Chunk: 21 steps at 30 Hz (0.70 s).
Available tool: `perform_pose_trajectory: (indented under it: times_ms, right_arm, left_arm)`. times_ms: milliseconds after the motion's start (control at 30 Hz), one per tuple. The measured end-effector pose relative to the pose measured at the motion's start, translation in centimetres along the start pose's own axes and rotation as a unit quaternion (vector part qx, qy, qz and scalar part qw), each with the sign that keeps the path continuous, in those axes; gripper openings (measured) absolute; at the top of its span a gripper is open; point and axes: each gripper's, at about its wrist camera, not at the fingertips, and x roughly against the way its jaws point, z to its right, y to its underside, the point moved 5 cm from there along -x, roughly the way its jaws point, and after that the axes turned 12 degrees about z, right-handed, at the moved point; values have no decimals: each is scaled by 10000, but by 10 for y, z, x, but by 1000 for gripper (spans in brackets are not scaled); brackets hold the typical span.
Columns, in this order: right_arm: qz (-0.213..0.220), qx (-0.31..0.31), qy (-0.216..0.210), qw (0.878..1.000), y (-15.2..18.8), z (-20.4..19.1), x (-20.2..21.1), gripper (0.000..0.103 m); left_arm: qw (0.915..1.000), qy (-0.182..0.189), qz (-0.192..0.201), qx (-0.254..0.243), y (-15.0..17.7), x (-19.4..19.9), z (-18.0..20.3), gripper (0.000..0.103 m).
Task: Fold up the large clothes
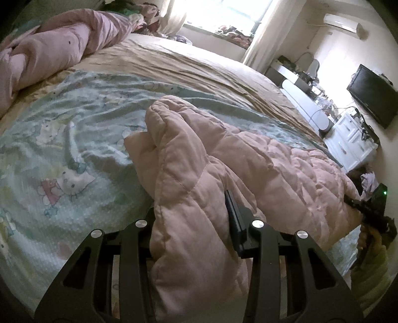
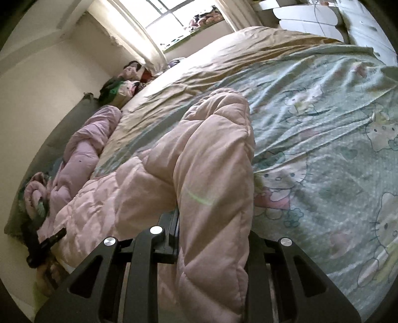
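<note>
- left gripper (image 1: pixel 196 223) is clamping a thick fold of the pink quilted jacket (image 1: pixel 248 159); padded cloth is filling the gap between the jaws, and the right-hand finger (image 1: pixel 235 223) is showing dark against the fabric.
- right gripper (image 2: pixel 211 238) is clamping another bunched fold of the same jacket (image 2: pixel 199 159); its left-hand finger (image 2: pixel 171 236) is pressing into the padding, the other finger is buried under cloth.
- Jacket is lying on the cartoon-cat sheet (image 1: pixel 62 139), at the near edge of the bed, stretched between the two grippers.
- Long axis: in the left wrist view it is running from the clamped fold off to the right, toward the right gripper (image 1: pixel 370 211) at the far end of the jacket.
- In the right wrist view the same span is running left, toward the left gripper (image 2: pixel 47 243) at the picture's lower left.
- At each clamp a puffy lobe is sticking up and away from the camera, pointing across the sheet toward the tan bedspread (image 1: pixel 199 64).
- Which end is collar or hem: cannot tell, the cloth is too bunched.
- Beyond the sheet: a rumpled pink comforter (image 1: pixel 49 49) is sitting at the head end, well apart from the jacket.
- A window (image 1: pixel 223 12) is glaring behind the tan bedspread; a white dresser (image 1: pixel 353 139) and a black TV (image 1: pixel 373 94) are standing off the sheet's right side.
</note>
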Motion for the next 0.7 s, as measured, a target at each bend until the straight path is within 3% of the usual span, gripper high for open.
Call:
perform_pose_trajectory:
  times_ms: [267,367,433,700]
  right_arm:
    - [-156,-64,469,9988,7,18,-22,27]
    - [-195,-152,596,9979,13,25,-24,41]
    - [-210,-177,897,9956,15,32,-22,73]
    - [-64,71,1414,9899,21,34,1,94]
  left_arm:
    - [9998,-40,-132,121,13,-7,-11,32]
    - [9997,-35,-163,151,18,-7,-14,32]
    - [9997,-36,-179,179,18,-8,-16,33]
    - [9996,-69,-200,202,21,-8,-19,36]
